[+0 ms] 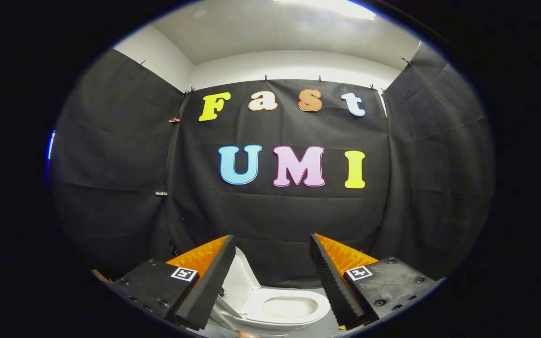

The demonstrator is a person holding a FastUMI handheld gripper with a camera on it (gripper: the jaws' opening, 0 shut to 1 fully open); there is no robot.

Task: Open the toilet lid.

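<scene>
A white toilet [294, 310] sits low down, seen between and below my fingers. Its lid [243, 281] stands raised, leaning up beside the inner face of the left finger. The seat ring and the bowl opening [290, 307] lie uncovered. My gripper [273, 238] is open, its fingers wide apart with nothing between them, held above the toilet and apart from the lid. The left finger hides the lid's left edge.
Black cloth walls [111, 164] close the booth on the left, back and right. The white room wall and ceiling [289, 42] show above them. A grey floor strip [327, 326] lies to the right of the bowl.
</scene>
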